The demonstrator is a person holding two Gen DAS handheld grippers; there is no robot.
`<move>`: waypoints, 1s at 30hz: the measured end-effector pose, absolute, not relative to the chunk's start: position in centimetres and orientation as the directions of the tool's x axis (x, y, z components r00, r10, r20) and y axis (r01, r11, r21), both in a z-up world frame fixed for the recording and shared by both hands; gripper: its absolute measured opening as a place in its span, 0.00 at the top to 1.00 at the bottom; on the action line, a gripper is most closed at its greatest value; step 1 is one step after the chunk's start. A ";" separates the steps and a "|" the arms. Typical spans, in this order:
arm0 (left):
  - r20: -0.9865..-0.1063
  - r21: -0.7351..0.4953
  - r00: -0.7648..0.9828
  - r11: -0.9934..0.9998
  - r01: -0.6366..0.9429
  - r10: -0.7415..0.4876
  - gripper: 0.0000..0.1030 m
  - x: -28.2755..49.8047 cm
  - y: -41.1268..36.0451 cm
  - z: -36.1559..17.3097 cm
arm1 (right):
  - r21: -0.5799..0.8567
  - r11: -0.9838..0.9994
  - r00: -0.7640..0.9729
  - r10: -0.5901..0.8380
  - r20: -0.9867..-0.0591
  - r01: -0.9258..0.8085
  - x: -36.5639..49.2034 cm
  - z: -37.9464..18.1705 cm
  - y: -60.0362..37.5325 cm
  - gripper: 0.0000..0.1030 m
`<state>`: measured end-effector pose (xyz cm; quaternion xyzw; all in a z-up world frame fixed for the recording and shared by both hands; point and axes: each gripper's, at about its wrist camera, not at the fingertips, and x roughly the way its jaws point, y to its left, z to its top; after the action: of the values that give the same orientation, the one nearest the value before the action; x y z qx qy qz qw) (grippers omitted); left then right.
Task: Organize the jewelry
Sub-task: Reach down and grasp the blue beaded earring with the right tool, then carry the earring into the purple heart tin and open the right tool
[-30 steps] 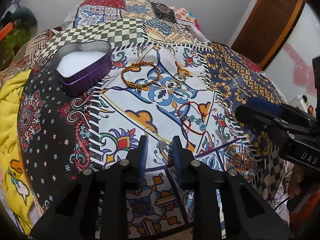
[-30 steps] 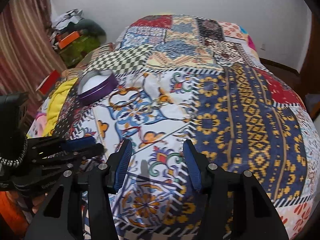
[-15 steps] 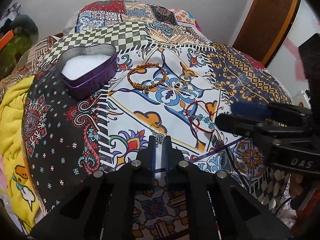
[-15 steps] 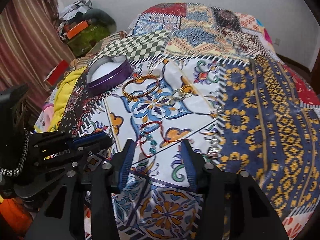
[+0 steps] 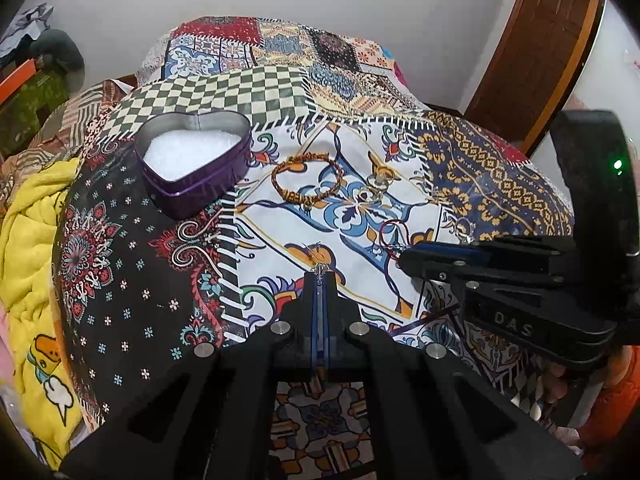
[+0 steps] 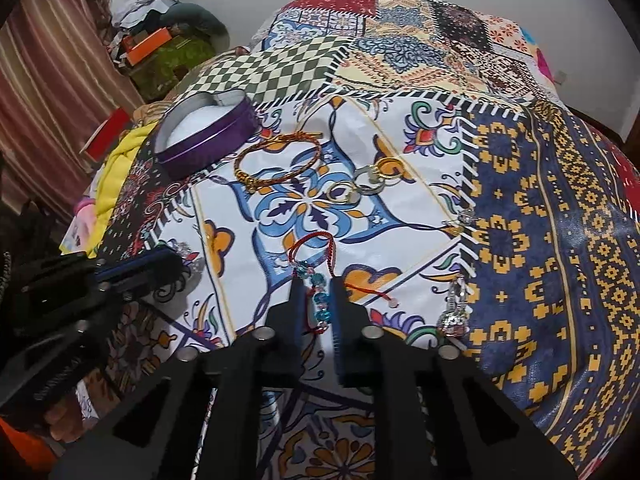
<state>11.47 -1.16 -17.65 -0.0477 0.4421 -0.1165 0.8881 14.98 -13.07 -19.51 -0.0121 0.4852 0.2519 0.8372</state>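
My left gripper (image 5: 319,278) is shut on a small silver earring (image 5: 320,267) low over the patchwork cloth. My right gripper (image 6: 316,286) has narrowed around the blue beads of a red cord bracelet (image 6: 320,276); a gap still shows at the beads. A purple heart-shaped tin (image 5: 194,164) with white lining sits at the back left, also in the right wrist view (image 6: 206,136). An orange braided bracelet (image 5: 306,180) and several rings (image 6: 368,184) lie beyond both grippers. Silver earrings (image 6: 454,308) lie to the right.
A yellow blanket (image 5: 28,260) hangs at the left edge of the bed. A wooden door (image 5: 548,40) stands at the back right. Clutter and a striped curtain (image 6: 48,80) are at the far left.
My left gripper closed from open onto the small earring. My right gripper moved forward over the red cord bracelet and its fingers narrowed around the beads.
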 end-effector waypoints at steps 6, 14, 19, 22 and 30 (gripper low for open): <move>-0.759 -0.183 0.605 0.971 0.156 -0.240 1.00 11.2 -0.8 -16.7 | 0.226 0.879 0.422 0.409 -0.809 -0.419 14.9 -18.7 -13.3 0.93; -0.720 -0.174 0.655 0.974 0.147 -0.228 1.00 10.5 -0.5 -14.4 | 0.227 0.881 0.492 0.427 -0.758 -0.415 14.2 -15.2 -13.9 0.93; -0.687 -0.157 0.694 0.976 0.148 -0.216 1.00 10.0 -0.2 -12.6 | 0.222 0.880 0.539 0.438 -0.719 -0.419 13.6 -12.8 -14.0 0.93; -0.663 -0.148 0.719 0.978 0.146 -0.208 1.00 9.8 0.1 -11.5 | 0.214 0.880 0.566 0.442 -0.696 -0.424 13.4 -11.4 -13.8 0.93; -0.589 -0.132 0.788 0.983 0.124 -0.178 1.00 9.4 1.6 -8.5 | 0.213 0.877 0.636 0.463 -0.617 -0.431 13.4 -7.4 -13.6 0.93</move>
<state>9.36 1.63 -8.47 -0.0433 0.3154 -0.0799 0.9446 13.37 -13.56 -7.43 0.0229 0.3474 0.2472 0.9042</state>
